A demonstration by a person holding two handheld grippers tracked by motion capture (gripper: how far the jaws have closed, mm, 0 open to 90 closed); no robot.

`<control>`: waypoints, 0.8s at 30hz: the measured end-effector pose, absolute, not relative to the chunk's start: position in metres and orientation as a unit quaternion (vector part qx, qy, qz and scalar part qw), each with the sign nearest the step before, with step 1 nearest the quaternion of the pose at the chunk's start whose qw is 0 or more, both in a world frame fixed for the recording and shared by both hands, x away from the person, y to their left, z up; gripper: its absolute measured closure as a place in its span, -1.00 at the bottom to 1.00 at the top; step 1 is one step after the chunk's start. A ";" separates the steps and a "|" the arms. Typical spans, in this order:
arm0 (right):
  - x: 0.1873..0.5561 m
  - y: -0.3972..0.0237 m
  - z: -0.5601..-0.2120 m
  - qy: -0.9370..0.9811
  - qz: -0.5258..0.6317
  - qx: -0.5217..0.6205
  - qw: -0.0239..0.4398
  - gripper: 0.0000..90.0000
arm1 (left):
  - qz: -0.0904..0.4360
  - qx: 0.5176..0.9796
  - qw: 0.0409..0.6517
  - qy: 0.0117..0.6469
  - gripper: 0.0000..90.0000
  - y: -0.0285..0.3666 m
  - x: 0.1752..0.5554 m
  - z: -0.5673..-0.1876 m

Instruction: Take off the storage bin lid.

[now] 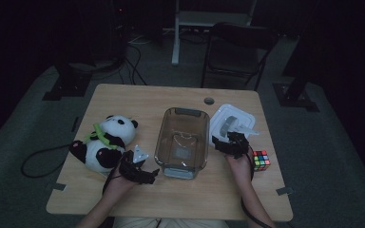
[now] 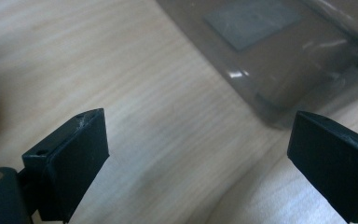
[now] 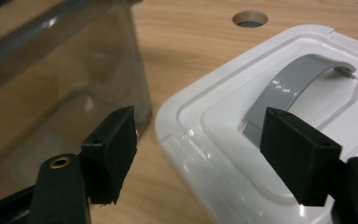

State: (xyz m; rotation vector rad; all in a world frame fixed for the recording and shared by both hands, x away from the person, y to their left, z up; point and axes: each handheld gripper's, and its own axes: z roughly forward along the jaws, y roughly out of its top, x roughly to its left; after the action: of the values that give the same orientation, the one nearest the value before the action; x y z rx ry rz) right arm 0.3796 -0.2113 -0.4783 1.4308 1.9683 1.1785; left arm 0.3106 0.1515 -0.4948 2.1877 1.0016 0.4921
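Lid (image 3: pixel 270 140) lies beside seemingly empty clear container (image 1: pixel 181 141), right claw (image 3: pixel 198 154) open.

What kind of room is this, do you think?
Probably a lab or workshop set up for recording, not a home: a wooden table with a cable hole, stand feet and loose cables on grey carpet, a folding chair behind.

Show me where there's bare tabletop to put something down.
Free: the far strip of the table behind the panda plush and clear bin, and the near edge between the person's forearms. Crowded: the gap between bin and white lid, where the right claw hovers, and the right edge by the puzzle cube.
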 end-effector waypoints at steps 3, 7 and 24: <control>0.374 -0.211 -0.480 0.718 0.426 0.508 0.214 -0.55 | 0.196 0.833 0.334 0.396 -0.87 0.151 0.310 -0.490; 0.361 -0.212 -0.487 0.741 0.418 0.485 0.203 -0.71 | 0.186 0.831 0.339 0.398 -0.87 0.156 0.311 -0.487; 0.339 -0.203 -0.508 0.772 0.416 0.446 0.178 -0.70 | 0.196 0.825 0.351 0.397 -0.87 0.168 0.303 -0.464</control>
State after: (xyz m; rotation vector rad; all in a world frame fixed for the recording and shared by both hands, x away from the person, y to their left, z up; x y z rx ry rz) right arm 0.3391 -0.2026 -0.5081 1.2632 2.1850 1.1762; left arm 0.3032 0.1678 -0.4638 2.1368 1.0276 0.5070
